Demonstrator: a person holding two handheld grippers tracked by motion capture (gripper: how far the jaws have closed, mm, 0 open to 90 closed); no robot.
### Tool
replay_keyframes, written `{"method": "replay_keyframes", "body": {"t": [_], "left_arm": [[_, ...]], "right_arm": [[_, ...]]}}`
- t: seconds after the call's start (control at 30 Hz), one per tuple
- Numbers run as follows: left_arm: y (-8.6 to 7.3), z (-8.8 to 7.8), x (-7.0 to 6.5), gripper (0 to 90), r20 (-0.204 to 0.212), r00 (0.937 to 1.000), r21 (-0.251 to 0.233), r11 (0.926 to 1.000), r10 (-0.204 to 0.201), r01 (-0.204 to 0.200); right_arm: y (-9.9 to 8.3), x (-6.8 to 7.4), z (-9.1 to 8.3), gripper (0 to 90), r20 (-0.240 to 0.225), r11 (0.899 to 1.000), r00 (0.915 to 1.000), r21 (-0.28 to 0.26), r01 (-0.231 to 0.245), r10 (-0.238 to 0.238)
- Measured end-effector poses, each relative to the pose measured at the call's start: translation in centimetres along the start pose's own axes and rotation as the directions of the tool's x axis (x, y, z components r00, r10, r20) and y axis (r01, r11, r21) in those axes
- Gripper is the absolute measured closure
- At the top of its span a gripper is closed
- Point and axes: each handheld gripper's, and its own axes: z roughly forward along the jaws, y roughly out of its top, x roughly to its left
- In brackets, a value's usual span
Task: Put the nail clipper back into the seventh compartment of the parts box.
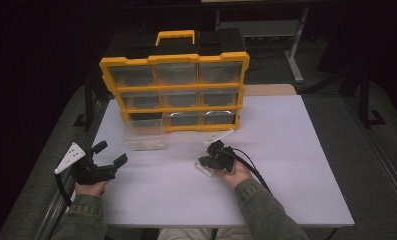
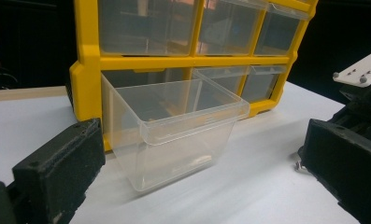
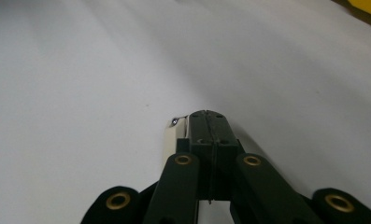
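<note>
Left tongs [image 2: 192, 186] agape before clear drawer [image 2: 174, 130]

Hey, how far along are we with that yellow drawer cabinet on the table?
One clear drawer already sits out on the table in front of the yellow cabinet. The left gripper is open, facing it. The right gripper is shut on the table. Eight drawers remain in place; the purpose is unclear.
</note>
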Motion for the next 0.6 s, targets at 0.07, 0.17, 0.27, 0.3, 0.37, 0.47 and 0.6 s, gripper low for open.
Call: {"method": "replay_keyframes", "body": {"t": [0.07, 0.17, 0.27, 0.3, 0.37, 0.47, 0.6], "left_arm": [[0.0, 0.0, 0.0, 0.0, 0.0, 1.0, 0.0, 1.0, 0.001, -0.001], [0.0, 0.0, 0.0, 0.0, 0.001, 1.0, 0.002, 1.0, -0.001, 0.001], [0.0, 0.1, 0.0, 0.0, 0.001, 1.0, 0.003, 1.0, -0.001, 0.001], [0.0, 0.1, 0.0, 0.0, 0.001, 1.0, 0.002, 1.0, -0.002, 0.002], [0.0, 0.1, 0.0, 0.0, 0.001, 1.0, 0.003, 1.0, -0.002, 0.002], [0.0, 0.1, 0.0, 0.0, 0.002, 1.0, 0.002, 1.0, -0.002, 0.002], [0.0, 0.1, 0.0, 0.0, 0.001, 1.0, 0.003, 1.0, -0.002, 0.002]], "right_arm": [[0.1, 0.2, 0.1, 89.1, -0.011, 1.0, 0.9999, 0.001, 0.005, -0.005], [0.1, 0.4, 0.2, 89.1, -0.03, 1.0, 0.9994, 0.011, 0.017, -0.016], [0.0, 0.6, 0.3, 89.1, -0.047, 1.0, 0.9987, 0.011, 0.023, -0.023], [0.0, 0.7, 0.3, 89.1, -0.053, 1.0, 0.9983, 0.009, 0.026, -0.026], [0.1, 0.9, 0.3, 89.1, -0.062, 0.999, 0.9977, 0.012, 0.03, -0.03], [0.1, 1.1, 0.4, 89.1, -0.078, 0.999, 0.9961, 0.014, 0.043, -0.041], [0.1, 1.2, 0.5, 89.1, -0.102, 0.999, 0.9939, 0.018, 0.042, -0.04]]}}
